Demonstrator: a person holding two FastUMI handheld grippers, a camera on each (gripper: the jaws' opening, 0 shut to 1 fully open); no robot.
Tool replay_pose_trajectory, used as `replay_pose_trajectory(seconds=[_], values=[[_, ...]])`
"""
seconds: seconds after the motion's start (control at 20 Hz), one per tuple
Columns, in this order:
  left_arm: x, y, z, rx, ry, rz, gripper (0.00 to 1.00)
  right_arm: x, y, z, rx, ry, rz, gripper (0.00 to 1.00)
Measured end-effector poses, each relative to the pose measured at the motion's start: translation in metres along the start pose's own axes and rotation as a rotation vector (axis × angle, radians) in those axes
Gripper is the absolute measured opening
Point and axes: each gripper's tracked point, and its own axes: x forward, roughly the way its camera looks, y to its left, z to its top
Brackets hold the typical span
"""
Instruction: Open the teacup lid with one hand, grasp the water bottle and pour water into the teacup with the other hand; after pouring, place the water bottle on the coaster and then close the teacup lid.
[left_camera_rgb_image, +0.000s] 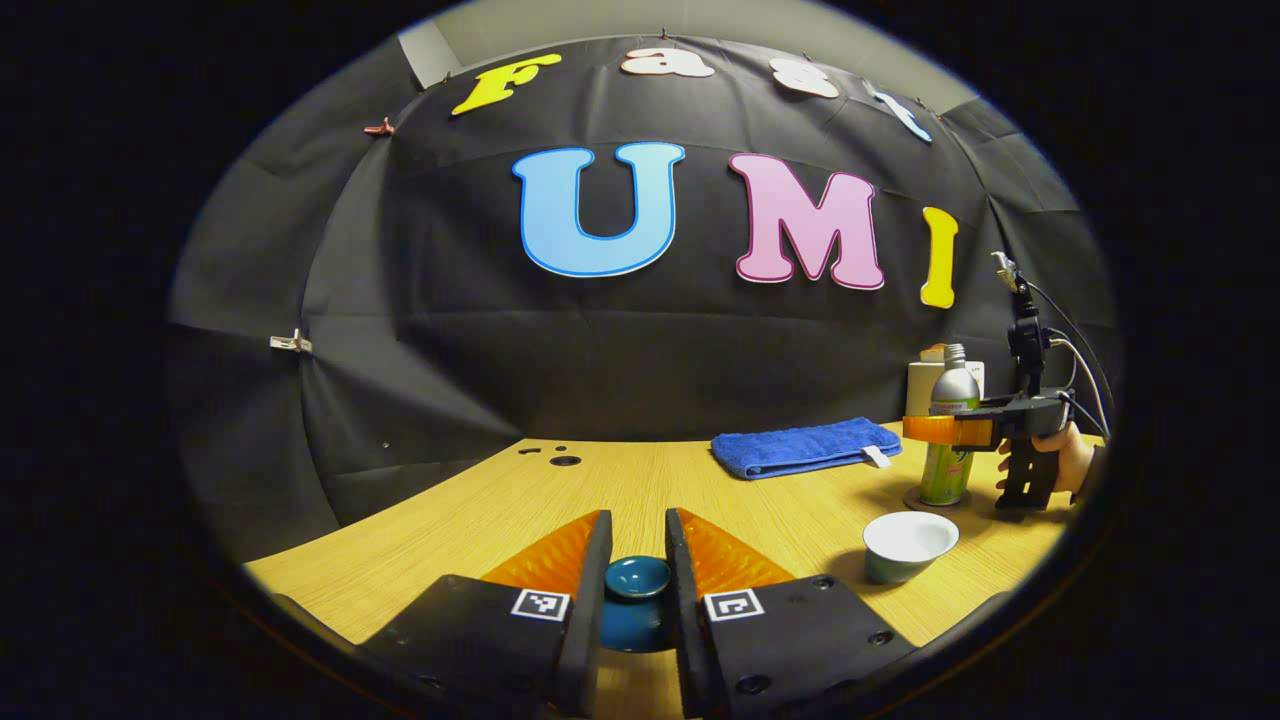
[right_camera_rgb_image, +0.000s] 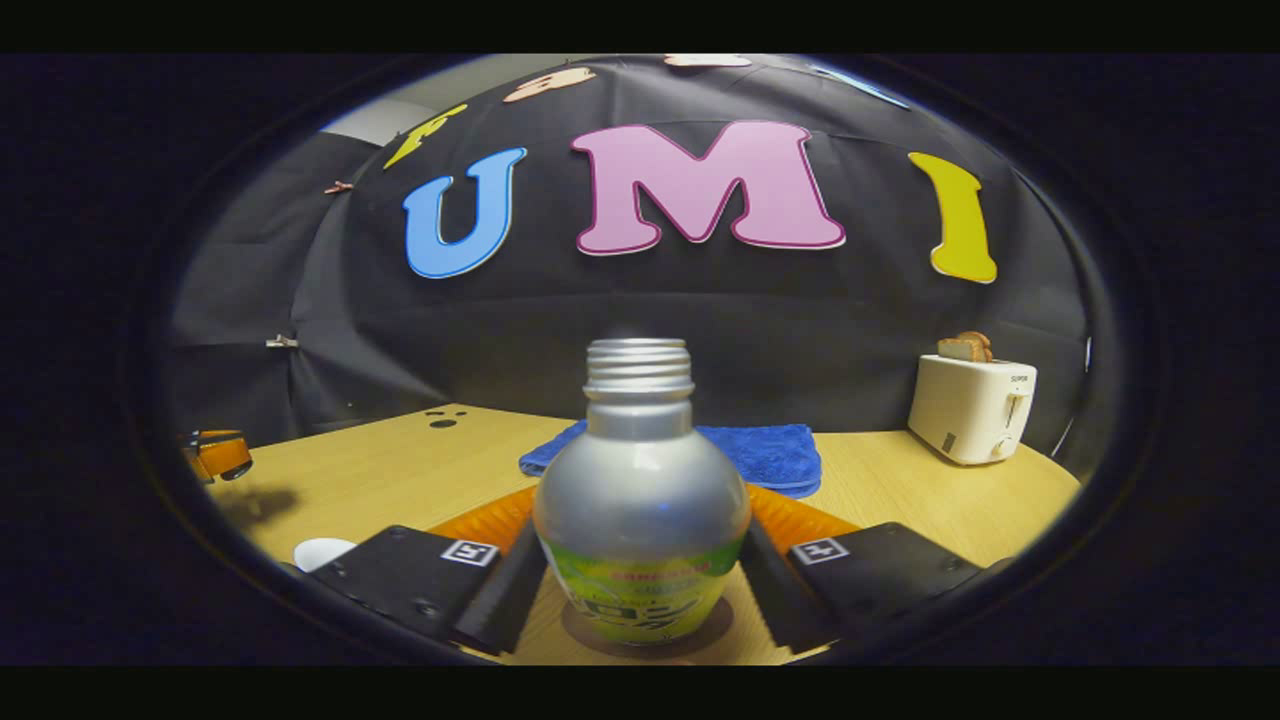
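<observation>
Lid's off: our left gripper (left_camera_rgb_image: 637, 585) jaws pinch the dark teal ceramic teacup lid (left_camera_rgb_image: 637, 578), and the white-lined teacup (left_camera_rgb_image: 908, 545) sits open on the bench (left_camera_rgb_image: 650, 490). Right gripper (right_camera_rgb_image: 640, 590) jaws straddle the silver-shouldered green metal water bottle (right_camera_rgb_image: 640, 520) on its round brown coaster (right_camera_rgb_image: 735, 625); we cannot tell if they're pressing it. We judge that either pouring is still ahead or only closing the lid remains.

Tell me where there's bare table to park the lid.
Bare wood runs ahead of the left gripper, holding the lid, up to the blue towel, and leftward to the table edge. Crowded at right: teacup, bottle on its coaster, right gripper.
</observation>
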Motion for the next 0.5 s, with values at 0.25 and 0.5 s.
replay_pose_trajectory(seconds=[0.25,0.5], values=[[0.0,0.0,0.0,0.0,0.0,0.004,0.35,-0.016,-0.007,-0.002,-0.013,0.031,-0.032,1.0],[0.0,0.002,0.0,0.001,0.0,0.016,0.35,-0.041,0.0,-0.012,-0.016,0.062,-0.015,1.0]])
